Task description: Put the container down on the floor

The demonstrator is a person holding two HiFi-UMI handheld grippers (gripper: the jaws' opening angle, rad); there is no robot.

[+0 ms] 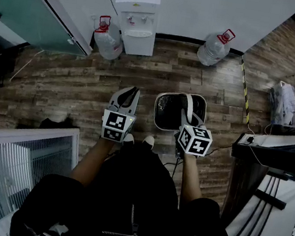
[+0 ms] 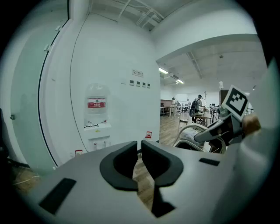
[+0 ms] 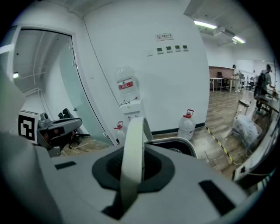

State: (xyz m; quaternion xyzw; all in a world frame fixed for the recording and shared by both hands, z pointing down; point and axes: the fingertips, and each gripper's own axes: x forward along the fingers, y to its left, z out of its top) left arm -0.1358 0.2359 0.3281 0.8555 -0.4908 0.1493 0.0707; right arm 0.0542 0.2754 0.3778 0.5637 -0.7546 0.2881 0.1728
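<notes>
The container (image 1: pixel 166 112) is a white-rimmed pail with a dark inside. It hangs by its white bail handle (image 1: pixel 189 106) over the wood floor, just ahead of the person's shoes. My right gripper (image 1: pixel 183 116) is shut on that handle (image 3: pixel 133 144), which runs up between its pads, with the container's rim (image 3: pixel 177 142) just beyond. I cannot tell how high the container hangs. My left gripper (image 1: pixel 134 92) is held level beside it on the left. Its jaws (image 2: pixel 137 151) are shut and hold nothing. In the left gripper view the container (image 2: pixel 188 132) shows at the right.
A water dispenser (image 1: pixel 137 13) stands at the far wall between two water bottles (image 1: pixel 109 39) (image 1: pixel 214 46). A glass partition (image 1: pixel 26 6) is at the left and a glass-topped cabinet (image 1: pixel 18 161) at the near left. Yellow-black tape (image 1: pixel 245 91), a bag (image 1: pixel 283 103) and a dark desk (image 1: pixel 275 151) are at the right.
</notes>
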